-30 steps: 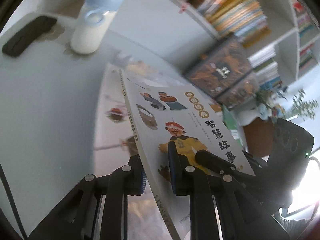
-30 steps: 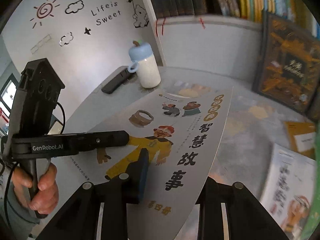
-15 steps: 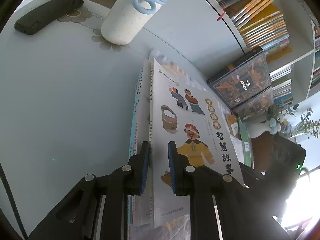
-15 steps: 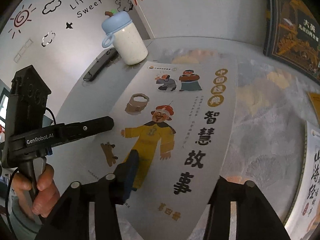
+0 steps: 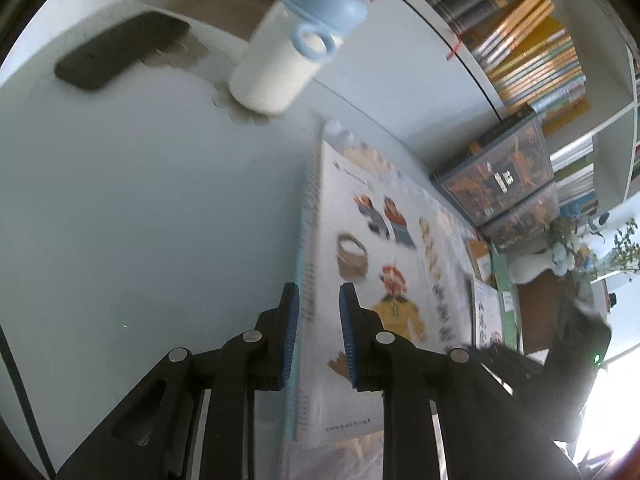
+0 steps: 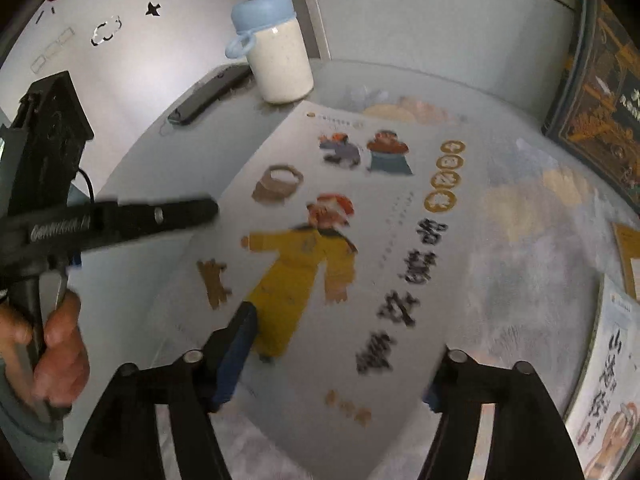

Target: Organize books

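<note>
A white picture book (image 5: 384, 248) with a yellow-robed figure and Chinese title lies flat on a stack on the table; it also shows in the right wrist view (image 6: 360, 240). Under it sits a book with a light blue edge (image 5: 300, 264). My left gripper (image 5: 319, 336) is open, its jaws parted around the stack's left edge, not pressing it. My right gripper (image 6: 340, 356) is open wide over the book's near end, holding nothing. The left gripper also shows in the right wrist view (image 6: 120, 220), beside the book's left edge.
A white bottle with a blue lid (image 5: 288, 52) and a black case (image 5: 120, 50) stand at the back of the table (image 5: 140, 200). Another picture book (image 6: 608, 392) lies at the right. Dark boxed books (image 5: 500, 176) lean against the shelf of books (image 5: 532, 56).
The picture book went from tilted and held by both grippers to lying flat on the stack. Both grippers have let go and their jaws have opened.
</note>
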Demonstrator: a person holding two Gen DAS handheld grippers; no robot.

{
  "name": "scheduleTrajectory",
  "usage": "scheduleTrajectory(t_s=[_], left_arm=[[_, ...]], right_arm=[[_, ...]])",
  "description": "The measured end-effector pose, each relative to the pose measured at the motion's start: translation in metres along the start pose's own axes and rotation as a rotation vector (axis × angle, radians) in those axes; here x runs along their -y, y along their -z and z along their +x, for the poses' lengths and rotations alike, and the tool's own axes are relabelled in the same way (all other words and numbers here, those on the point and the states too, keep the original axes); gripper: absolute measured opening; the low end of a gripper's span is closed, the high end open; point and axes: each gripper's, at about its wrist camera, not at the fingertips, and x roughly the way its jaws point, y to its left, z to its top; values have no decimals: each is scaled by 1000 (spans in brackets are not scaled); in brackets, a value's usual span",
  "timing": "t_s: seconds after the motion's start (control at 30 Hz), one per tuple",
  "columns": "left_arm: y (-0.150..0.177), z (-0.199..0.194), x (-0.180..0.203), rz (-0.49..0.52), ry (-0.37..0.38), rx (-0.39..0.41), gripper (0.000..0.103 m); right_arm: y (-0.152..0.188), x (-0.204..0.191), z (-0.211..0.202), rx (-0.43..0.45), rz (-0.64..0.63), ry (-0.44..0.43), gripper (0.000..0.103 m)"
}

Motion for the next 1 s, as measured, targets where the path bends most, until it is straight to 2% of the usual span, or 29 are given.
scheduleTrajectory(t_s=[0.13,0.2,0.3,0.43,0.47,0.53,0.6,0.67,0.83,0.93,1.0], left_arm=[[-14,3,-4,-5,-20,27,18],[-21,12,-5,-19,-29,28,18],[-27,29,-8,-40,-23,-6,18],[-28,45,-1,-49,-1,-67,20],[-27,45,1,-44,-9,-58,26],[-26,47,6,-21,-33,-56,27],[-24,46,4,-29,-26,-60,27],[-23,37,1,-45,-22,-42,27],[-9,-8,19,39,-89,37,27],[9,-32,58,165,-89,51,27],[20,-41,85,244,-91,51,27]], right_arm=[[23,50,-30,46,204,-46,69],[22,74,-35,74,291,10,70],[9,95,-25,50,348,97,70],[-16,94,-1,1,313,190,70],[-22,90,2,-1,304,180,66],[-27,82,2,1,271,182,61],[-29,76,1,5,221,212,61],[-27,77,-1,1,216,199,61],[9,85,-45,60,217,282,62],[41,86,-75,101,224,334,70],[71,89,-101,125,244,357,70]])
